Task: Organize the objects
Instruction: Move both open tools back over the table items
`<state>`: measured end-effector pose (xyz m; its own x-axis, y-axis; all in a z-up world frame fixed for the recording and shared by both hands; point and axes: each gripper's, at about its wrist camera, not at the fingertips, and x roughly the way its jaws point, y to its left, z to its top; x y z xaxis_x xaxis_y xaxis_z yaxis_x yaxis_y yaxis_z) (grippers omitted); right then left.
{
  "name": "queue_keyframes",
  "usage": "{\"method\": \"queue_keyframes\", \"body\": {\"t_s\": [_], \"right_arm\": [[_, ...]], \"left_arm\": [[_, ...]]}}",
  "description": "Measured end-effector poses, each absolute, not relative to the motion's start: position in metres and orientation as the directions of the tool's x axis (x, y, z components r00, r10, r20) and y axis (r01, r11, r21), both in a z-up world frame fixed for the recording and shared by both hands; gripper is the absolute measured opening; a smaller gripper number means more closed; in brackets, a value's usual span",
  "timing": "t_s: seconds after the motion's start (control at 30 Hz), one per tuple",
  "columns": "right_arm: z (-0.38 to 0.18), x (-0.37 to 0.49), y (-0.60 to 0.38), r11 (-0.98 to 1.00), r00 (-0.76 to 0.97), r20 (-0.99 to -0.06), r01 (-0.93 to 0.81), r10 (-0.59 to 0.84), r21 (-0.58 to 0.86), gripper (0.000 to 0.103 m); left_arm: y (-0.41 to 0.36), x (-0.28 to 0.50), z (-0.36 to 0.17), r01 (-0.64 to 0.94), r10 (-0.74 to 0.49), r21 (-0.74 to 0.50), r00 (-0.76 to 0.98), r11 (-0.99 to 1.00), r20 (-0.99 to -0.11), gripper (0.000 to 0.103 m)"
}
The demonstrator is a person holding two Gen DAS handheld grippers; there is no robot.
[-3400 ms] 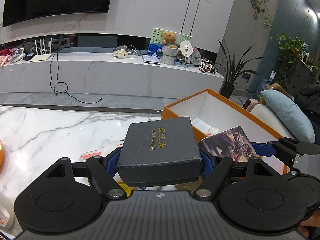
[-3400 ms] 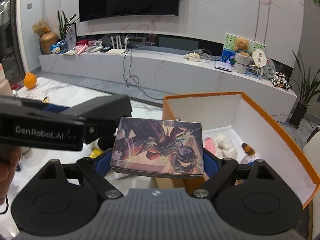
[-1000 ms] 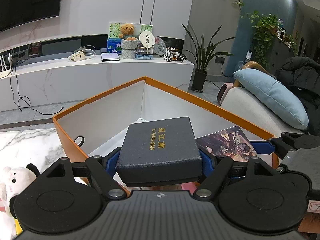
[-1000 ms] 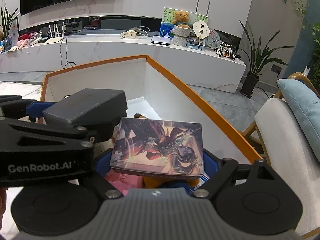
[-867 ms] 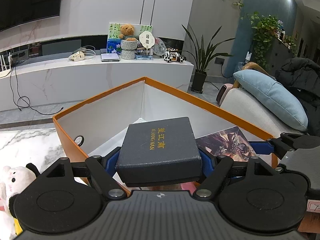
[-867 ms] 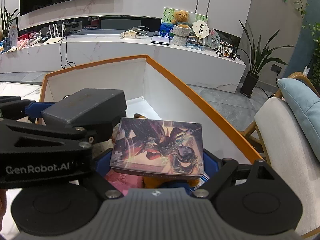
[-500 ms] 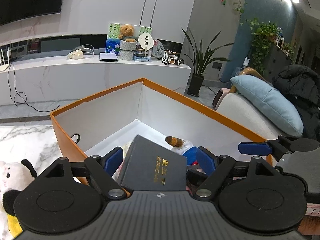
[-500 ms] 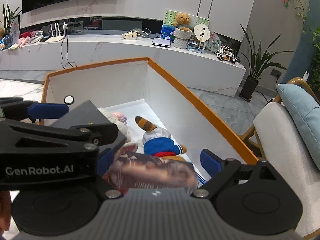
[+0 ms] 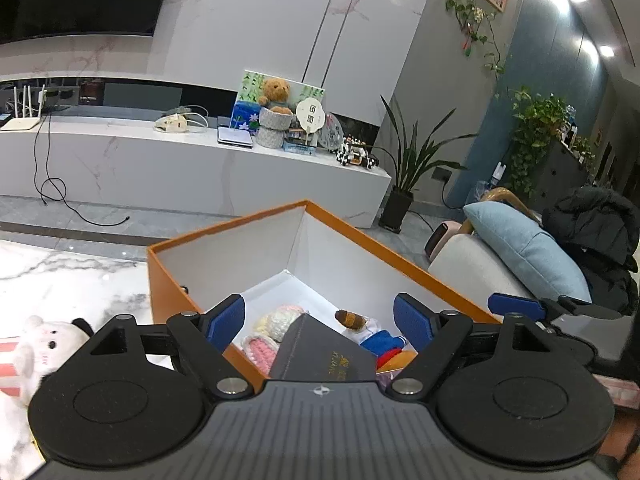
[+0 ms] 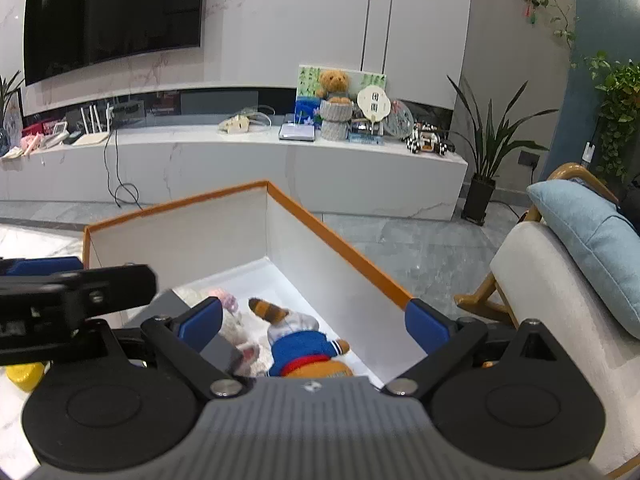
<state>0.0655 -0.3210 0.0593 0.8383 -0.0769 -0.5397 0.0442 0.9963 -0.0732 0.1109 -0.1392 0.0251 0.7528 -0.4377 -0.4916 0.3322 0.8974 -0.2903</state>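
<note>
The dark grey lidded cardboard box (image 9: 320, 354) is seen tilted inside the orange-rimmed white carton (image 9: 224, 236), at six o'clock below the left gripper (image 9: 320, 318), both grippers' fingers spread empty.

Orange box (image 9: 224, 236) white inside, dark grey case (image 9: 320, 354) gold lettering

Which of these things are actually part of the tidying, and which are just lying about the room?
Part of the job:
orange box
dark case, tilted inside it
doll in blue top
pink knitted toy
left tool
right tool

Just lying about:
teddy bear
blue cushion
potted plant
</note>
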Motion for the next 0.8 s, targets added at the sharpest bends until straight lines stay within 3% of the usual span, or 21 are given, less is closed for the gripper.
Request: {"method": "queue_keyframes", "body": {"t_s": [0.37, 0.8], "right_arm": [[0.075, 0.057, -0.304, 1.0, 0.89, -0.456, 0.004, -0.01, -0.014, 0.098], [0.071, 0.059, -0.27, 0.997, 0.896, -0.443, -0.055, 0.028, -0.049, 0.098]], "left_arm": [[-0.101, 0.089, 0.037, 0.307, -0.388, -0.238, 0.778, 0.921, -0.494, 0.099], [-0.033, 0.083, 0.008, 0.247, -0.315, -0.196, 0.72, 0.949, -0.618, 0.099]]}}
